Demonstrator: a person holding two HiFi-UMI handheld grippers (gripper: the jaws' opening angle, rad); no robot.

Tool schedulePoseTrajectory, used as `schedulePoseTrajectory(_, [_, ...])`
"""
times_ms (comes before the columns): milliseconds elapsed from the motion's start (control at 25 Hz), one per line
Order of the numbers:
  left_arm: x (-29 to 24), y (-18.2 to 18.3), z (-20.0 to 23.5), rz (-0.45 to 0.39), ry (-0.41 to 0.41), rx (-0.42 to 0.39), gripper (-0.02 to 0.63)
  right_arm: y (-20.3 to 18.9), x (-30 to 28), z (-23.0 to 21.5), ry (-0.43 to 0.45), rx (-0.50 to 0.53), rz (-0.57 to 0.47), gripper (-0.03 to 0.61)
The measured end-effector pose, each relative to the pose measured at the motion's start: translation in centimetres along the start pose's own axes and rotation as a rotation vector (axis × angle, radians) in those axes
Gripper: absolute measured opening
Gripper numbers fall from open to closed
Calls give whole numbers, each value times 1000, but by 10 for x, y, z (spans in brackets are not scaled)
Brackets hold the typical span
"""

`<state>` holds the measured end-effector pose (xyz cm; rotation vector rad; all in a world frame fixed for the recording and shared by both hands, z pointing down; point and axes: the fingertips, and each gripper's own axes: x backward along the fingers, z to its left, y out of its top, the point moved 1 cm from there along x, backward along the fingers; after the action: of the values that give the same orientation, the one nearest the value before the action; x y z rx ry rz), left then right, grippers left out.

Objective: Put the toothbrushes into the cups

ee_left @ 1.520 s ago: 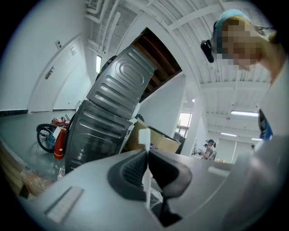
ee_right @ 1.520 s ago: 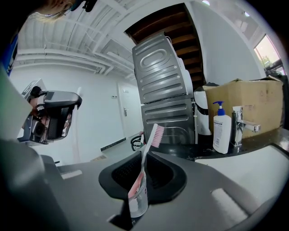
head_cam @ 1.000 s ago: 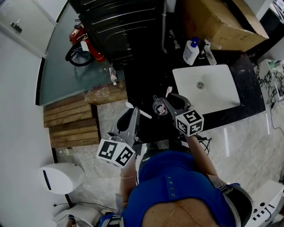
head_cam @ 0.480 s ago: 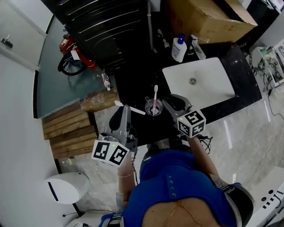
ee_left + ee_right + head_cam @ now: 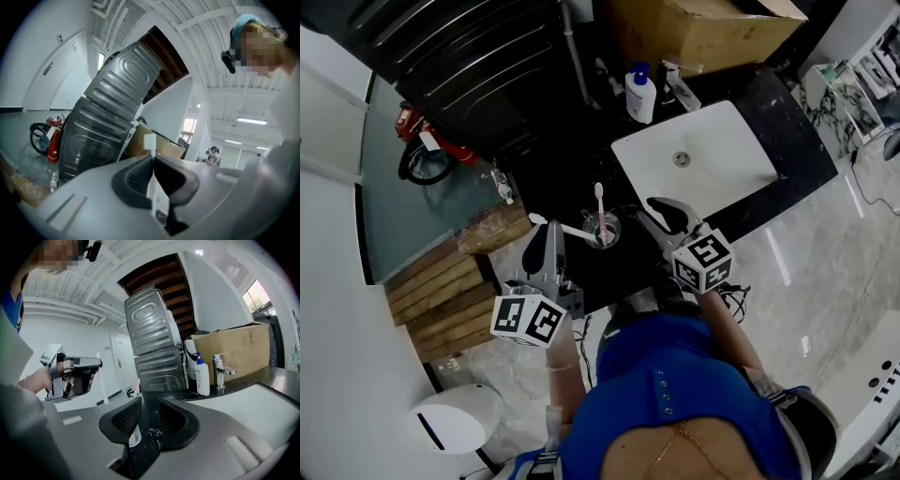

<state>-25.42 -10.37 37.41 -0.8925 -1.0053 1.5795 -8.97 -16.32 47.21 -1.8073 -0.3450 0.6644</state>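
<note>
A clear cup (image 5: pixel 602 229) stands on the black counter (image 5: pixel 623 267) with a pink toothbrush (image 5: pixel 599 201) upright in it. My left gripper (image 5: pixel 542 239) is shut on a white toothbrush (image 5: pixel 565 228), whose shaft reaches toward the cup from the left. In the left gripper view the pads clamp that toothbrush (image 5: pixel 149 141), bristle head up, at the left gripper (image 5: pixel 153 161). My right gripper (image 5: pixel 659 211) stands open just right of the cup; its jaws have just opened wide and eased in slightly, with nothing between them. The right gripper (image 5: pixel 149 413) looks past the cup (image 5: pixel 133 438).
A white sink basin (image 5: pixel 698 164) lies to the right, with a soap bottle (image 5: pixel 640 94) and a faucet (image 5: pixel 677 86) behind it and a cardboard box (image 5: pixel 694 33) beyond. A dark metal appliance (image 5: pixel 478 70) stands behind the counter. Wooden boards (image 5: pixel 441 300) lie on the floor at left.
The right gripper let go of the pink toothbrush, which now stands in the cup, and drew back to the right. The left gripper brought the white toothbrush closer to the cup.
</note>
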Motion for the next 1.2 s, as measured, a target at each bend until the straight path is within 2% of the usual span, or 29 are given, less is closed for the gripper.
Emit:
schedulePoseTrajectory(520, [-31, -65, 8, 114, -5, 103, 9, -1, 34, -22, -86, -22, -20, 112])
schedulePoseTrajectory(720, [-33, -82, 11, 145, 21, 108, 9, -1, 41, -25, -100, -26, -21, 112])
schedulePoseTrajectory(1200, [-36, -101, 26, 163, 83, 113, 11, -3, 44, -32, -105, -29, -18, 112])
